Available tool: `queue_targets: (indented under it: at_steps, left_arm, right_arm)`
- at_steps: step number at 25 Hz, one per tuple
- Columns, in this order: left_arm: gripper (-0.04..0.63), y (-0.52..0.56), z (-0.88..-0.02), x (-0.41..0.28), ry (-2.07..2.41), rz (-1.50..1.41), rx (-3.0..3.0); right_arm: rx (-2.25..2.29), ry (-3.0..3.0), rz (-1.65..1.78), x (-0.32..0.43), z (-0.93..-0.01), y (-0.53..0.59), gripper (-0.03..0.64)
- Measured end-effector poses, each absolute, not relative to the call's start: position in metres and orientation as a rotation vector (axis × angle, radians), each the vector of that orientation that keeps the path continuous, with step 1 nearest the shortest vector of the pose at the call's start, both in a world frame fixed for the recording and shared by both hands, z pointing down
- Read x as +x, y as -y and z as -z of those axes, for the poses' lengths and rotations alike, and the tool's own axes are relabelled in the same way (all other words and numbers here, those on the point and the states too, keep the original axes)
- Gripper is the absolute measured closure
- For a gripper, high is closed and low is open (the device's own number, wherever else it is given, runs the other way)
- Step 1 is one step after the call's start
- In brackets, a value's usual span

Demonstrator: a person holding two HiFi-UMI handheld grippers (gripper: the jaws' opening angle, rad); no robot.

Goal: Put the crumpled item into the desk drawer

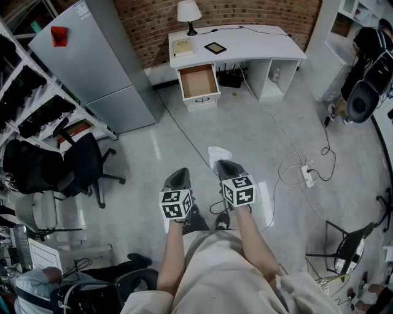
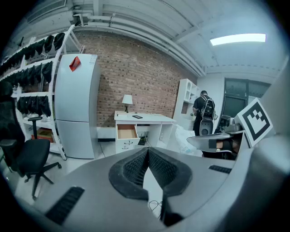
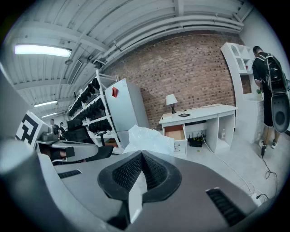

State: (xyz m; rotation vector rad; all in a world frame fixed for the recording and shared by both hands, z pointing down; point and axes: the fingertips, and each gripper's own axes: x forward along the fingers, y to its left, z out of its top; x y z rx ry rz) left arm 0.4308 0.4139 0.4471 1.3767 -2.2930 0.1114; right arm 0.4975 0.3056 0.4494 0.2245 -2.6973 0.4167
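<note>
- Plainly, two hand-held grippers are in play: the left hand-held gripper [image 1: 179,179] and the right hand-held gripper [image 1: 226,167] sit side by side in the head view, both pointing toward 12 o'clock, each with one marker cube.
- One crumpled item [image 3: 147,138], a piece of white translucent plastic, bulges past the tips of the right hand-held gripper, whose jaws are clamped on it. A strip of the plastic shows in the slit between them.
- The left hand-held gripper's jaws are pressed together with nothing between them.
- One white desk [image 1: 258,44] stands against the brick wall at 12 o'clock, well apart from the crumpled item. Its one drawer [image 1: 198,81] is pulled open.
- On the desk stand one lamp [image 1: 188,12], one pale book [image 1: 183,46] and one dark-framed tablet [image 1: 215,48].
- One grey fridge [image 1: 86,61] is at 10 o'clock, and one black office chair [image 1: 80,164] at 9 o'clock.
- Only the head view shows the power strip [image 1: 307,175] amid looped cables on the floor at 3 o'clock.
- Only the gripper views show a person with a backpack [image 3: 267,77] upright, facing the white shelving to the right of the desk.
- The left gripper view alone shows the right hand-held gripper from the side, with the plastic at its tip.
</note>
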Motion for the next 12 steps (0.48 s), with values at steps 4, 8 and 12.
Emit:
queue_targets:
  at_steps: [4, 8, 12]
  left_arm:
    - [0.580, -0.417, -0.444, 0.423, 2.294, -0.147, 1.377]
    - [0.580, -0.429, -0.444, 0.403, 2.310, -0.156, 1.339]
    - [0.580, -0.429, -0.450, 0.371, 2.318, -0.148, 1.307]
  right_arm:
    - [0.227, 2.678, -0.392, 0.486, -0.450, -0.303, 0.591]
    - [0.234, 2.680, -0.405, 0.469, -0.452, -0.301, 0.591]
    - [0.239, 2.679, -0.507, 0.445, -0.458, -0.286, 0.591]
